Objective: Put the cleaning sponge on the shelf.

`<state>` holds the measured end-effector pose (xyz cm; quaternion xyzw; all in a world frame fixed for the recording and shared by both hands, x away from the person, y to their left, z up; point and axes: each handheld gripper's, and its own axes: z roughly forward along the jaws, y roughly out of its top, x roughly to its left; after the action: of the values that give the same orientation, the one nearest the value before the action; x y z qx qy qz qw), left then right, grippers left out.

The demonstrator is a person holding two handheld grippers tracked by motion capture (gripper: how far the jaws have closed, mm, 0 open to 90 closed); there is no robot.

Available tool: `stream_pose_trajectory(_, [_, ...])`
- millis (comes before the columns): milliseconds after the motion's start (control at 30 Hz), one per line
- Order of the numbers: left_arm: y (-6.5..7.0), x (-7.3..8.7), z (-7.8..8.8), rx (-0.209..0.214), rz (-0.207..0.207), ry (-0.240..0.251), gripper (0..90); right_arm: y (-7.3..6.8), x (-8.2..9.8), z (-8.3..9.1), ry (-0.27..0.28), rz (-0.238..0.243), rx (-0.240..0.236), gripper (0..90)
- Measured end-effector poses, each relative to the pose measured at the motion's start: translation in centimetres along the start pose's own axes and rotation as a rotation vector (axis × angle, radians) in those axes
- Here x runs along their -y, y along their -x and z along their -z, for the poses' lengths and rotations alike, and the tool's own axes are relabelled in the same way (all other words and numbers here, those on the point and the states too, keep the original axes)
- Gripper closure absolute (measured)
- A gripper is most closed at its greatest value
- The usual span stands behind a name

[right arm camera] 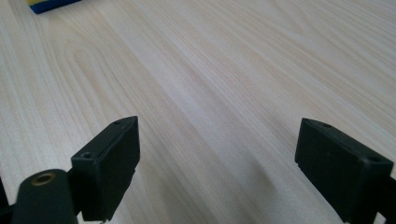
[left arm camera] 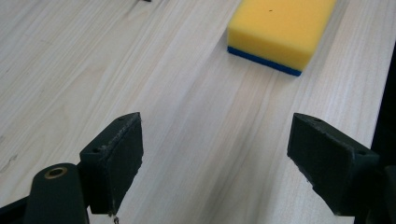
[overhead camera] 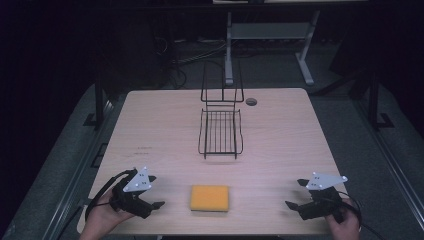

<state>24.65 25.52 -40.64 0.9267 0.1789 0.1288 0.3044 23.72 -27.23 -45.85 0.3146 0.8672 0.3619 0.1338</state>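
Yellow foam sponge with a thin blue scrubby layer underneath (overhead camera: 210, 198) is the thing to look at here, lying flat on the pale wood-grain tabletop (overhead camera: 280, 145), close to the person's edge and roughly centred. I'll place everything off that sponge.

Behind the sponge, further up the table, stands a black wire rack with a tall looped back (overhead camera: 220, 125), well apart from it and with nothing in it. Just past the rack there's a small round grey cable hole (overhead camera: 251, 101) in the tabletop.

To the sponge's left is the left black two-jaw gripper with its grey triangular plate (overhead camera: 153, 191), held in a hand (overhead camera: 102, 218). Its jaws are spread wide with nothing between them, tips aimed toward the sponge and near it but not touching. From the left gripper view (left arm camera: 212, 154) the sponge (left arm camera: 280, 30) lies ahead of the fingers (left arm camera: 116, 158) and off toward the right-hand jaw, bare wood in between.

On the sponge's other side, well apart from it, sits the right black gripper with the same kind of plate (overhead camera: 296, 194). Jaws also gaping, holding nothing. In the right gripper view (right arm camera: 217, 163) just a corner of the sponge (right arm camera: 49, 4) peeks in at the top left, well ahead of the fingers (right arm camera: 112, 163).
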Motion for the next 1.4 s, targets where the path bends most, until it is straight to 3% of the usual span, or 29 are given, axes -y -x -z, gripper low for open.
stream_pose_trajectory(567, [0.1,-1.6,-0.7,0.029,-0.046,-0.024,17.7,0.0,0.0,0.1,0.009,0.019,0.002,13.7])
stream_pose_trajectory(867, [0.6,-3.1,-1.7,0.057,-0.088,-0.049,17.7,-0.3,-0.1,0.0,0.005,0.016,-0.006,13.7])
stream_pose_trajectory(1400, [1.2,-5.0,-3.3,0.102,-0.125,-0.09,17.7,-0.6,-0.2,-0.1,0.001,0.023,-0.015,13.7])
